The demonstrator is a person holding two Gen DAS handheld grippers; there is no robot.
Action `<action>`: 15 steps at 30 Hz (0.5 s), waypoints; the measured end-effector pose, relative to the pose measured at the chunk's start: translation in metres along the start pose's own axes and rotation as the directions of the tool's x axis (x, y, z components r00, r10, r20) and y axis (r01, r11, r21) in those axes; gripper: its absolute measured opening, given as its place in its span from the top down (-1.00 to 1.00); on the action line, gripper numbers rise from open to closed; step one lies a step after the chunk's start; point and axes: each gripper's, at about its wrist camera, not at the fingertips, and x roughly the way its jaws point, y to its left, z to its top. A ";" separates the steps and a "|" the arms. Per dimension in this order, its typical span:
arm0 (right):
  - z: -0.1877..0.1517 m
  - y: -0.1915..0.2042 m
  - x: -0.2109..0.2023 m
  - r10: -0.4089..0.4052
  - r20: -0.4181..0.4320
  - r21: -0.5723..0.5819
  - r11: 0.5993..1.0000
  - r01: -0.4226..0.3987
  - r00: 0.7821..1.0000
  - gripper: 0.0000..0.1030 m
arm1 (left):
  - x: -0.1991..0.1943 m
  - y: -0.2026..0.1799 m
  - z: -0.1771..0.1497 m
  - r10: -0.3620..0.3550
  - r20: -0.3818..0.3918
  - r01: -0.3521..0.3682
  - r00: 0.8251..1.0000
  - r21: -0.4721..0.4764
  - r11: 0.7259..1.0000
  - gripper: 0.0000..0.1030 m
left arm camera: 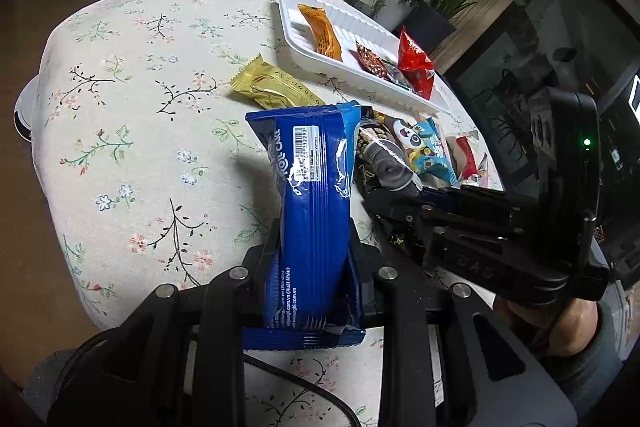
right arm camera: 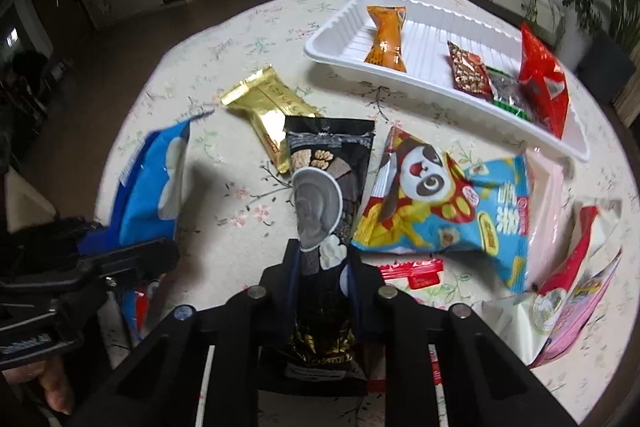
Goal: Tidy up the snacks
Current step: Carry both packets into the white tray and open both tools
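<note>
My left gripper (left arm camera: 312, 247) is shut on a blue cake packet (left arm camera: 312, 187), which stands up between the fingers above the floral tablecloth. My right gripper (right arm camera: 322, 263) is shut on the near end of a black snack packet (right arm camera: 328, 163) printed with a grey bowl; its far end rests by a gold packet (right arm camera: 268, 107). The two grippers are side by side, the blue packet (right arm camera: 152, 187) left of the black one (left arm camera: 384, 155). A white tray (right arm camera: 320, 51) at the back holds an orange packet (right arm camera: 386, 39), a brown one (right arm camera: 468, 71) and a red one (right arm camera: 544, 83).
A blue panda packet (right arm camera: 440, 199) lies right of the black one, with pink and red-white packets (right arm camera: 572, 287) at the table's right edge. A small red packet (right arm camera: 412, 273) lies under my right gripper. Potted plants and a low shelf stand beyond the round table (left arm camera: 120, 107).
</note>
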 end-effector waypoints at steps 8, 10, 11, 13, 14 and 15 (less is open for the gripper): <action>-0.010 -0.011 -0.025 0.157 0.069 0.123 0.979 -0.164 0.985 0.63 | -0.006 -0.001 0.005 -0.024 0.023 0.024 0.999 -0.015 1.000 0.53; -0.011 -0.013 -0.036 0.200 0.101 0.142 0.967 -0.213 0.975 0.63 | -0.009 -0.003 0.008 -0.035 0.028 0.035 0.999 -0.017 0.999 0.53; -0.011 -0.015 -0.043 0.223 0.121 0.153 0.959 -0.240 0.967 0.63 | -0.010 -0.003 0.011 -0.042 0.031 0.042 0.999 -0.020 0.999 0.53; -0.009 -0.021 -0.056 0.257 0.155 0.176 0.943 -0.283 0.954 0.63 | -0.014 -0.005 0.019 -0.048 0.041 0.049 0.998 -0.016 0.999 0.53; -0.008 -0.024 -0.061 0.271 0.171 0.185 0.936 -0.301 0.947 0.63 | -0.015 -0.007 0.023 -0.049 0.047 0.050 0.998 -0.013 0.999 0.53; -0.006 -0.030 -0.069 0.284 0.193 0.196 0.927 -0.321 0.939 0.63 | -0.017 -0.008 0.029 -0.051 0.052 0.052 0.997 -0.008 0.999 0.53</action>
